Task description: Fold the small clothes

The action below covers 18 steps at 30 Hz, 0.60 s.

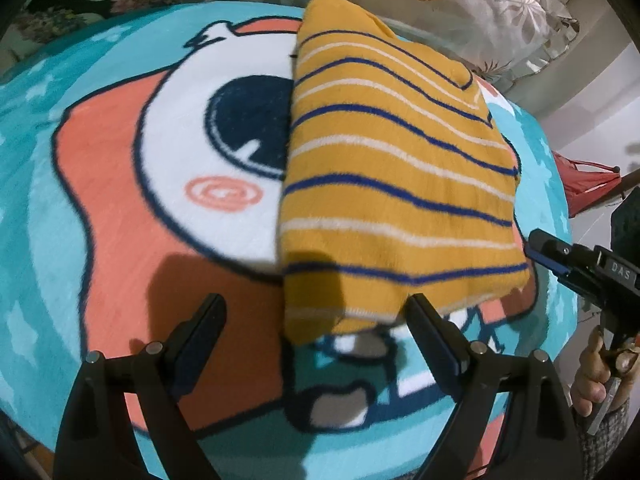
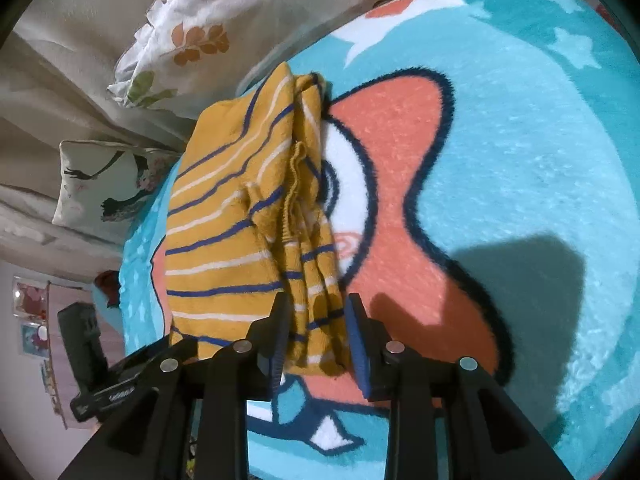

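A fleecy turquoise blanket with an orange-and-white cartoon print (image 1: 120, 200) covers the bed. On it lies a folded mustard knit garment with blue and white stripes (image 1: 392, 184), roughly rectangular. The left gripper (image 1: 316, 320) hovers with jaws released wide. The right gripper (image 2: 316, 320) has its jaws around the garment's layered edge, grasping it.

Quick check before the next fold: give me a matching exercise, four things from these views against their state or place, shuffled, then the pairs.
Things:
1. mustard-yellow knit garment with blue and white stripes
2. left gripper
3. right gripper
4. white leaf-print pillow

States:
A. fingers narrowly spaced around the garment's layered edge
B. folded on the teal cartoon blanket
C. beyond the blanket's far edge
D. fingers spread wide, holding nothing

Pairs: 1-B, 2-D, 3-A, 4-C
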### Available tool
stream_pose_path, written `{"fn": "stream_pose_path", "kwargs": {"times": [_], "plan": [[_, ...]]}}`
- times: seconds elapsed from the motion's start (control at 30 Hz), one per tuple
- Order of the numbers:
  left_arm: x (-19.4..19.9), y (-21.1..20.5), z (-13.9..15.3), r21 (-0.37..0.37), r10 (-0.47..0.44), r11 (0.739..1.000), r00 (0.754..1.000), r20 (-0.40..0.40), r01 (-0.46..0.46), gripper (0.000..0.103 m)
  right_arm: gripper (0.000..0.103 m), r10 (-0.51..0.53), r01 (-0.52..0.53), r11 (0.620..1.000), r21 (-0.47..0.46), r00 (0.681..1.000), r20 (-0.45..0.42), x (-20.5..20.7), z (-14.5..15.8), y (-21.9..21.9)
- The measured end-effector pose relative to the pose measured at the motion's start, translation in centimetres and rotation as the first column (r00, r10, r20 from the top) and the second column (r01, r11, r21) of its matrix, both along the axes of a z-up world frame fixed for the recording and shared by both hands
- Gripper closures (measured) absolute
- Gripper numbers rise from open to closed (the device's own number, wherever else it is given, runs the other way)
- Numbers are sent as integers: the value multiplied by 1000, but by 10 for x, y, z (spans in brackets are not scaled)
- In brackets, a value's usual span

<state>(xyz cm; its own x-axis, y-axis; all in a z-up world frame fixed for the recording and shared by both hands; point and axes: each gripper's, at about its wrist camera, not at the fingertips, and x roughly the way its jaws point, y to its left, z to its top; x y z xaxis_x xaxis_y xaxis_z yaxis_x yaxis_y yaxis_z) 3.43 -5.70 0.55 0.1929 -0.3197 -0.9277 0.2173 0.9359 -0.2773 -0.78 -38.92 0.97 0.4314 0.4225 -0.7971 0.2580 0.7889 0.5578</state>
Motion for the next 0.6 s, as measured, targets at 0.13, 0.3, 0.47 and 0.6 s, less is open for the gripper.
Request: {"fn": "stream_pose_path", "kwargs": {"times": [0.13, 0.3, 0.47, 0.6], "plan": [[-5, 4, 6, 14, 22, 1000, 999, 23, -22, 13, 63, -1, 2, 999, -53, 1000, 12, 5, 3, 19], [-10, 15, 11, -2, 46, 999, 998, 31, -46, 13, 60, -26, 27, 998, -53, 1000, 14, 3, 3, 22], [-16, 9, 18, -1, 5, 1000, 998, 63, -4, 13, 59, -47, 47, 995, -85, 999, -2, -18, 4, 26], [-21, 13, 14, -20, -10, 1000, 999, 49, 11, 13, 59, -69, 65, 992, -110, 997, -29, -36, 1, 37]]}}
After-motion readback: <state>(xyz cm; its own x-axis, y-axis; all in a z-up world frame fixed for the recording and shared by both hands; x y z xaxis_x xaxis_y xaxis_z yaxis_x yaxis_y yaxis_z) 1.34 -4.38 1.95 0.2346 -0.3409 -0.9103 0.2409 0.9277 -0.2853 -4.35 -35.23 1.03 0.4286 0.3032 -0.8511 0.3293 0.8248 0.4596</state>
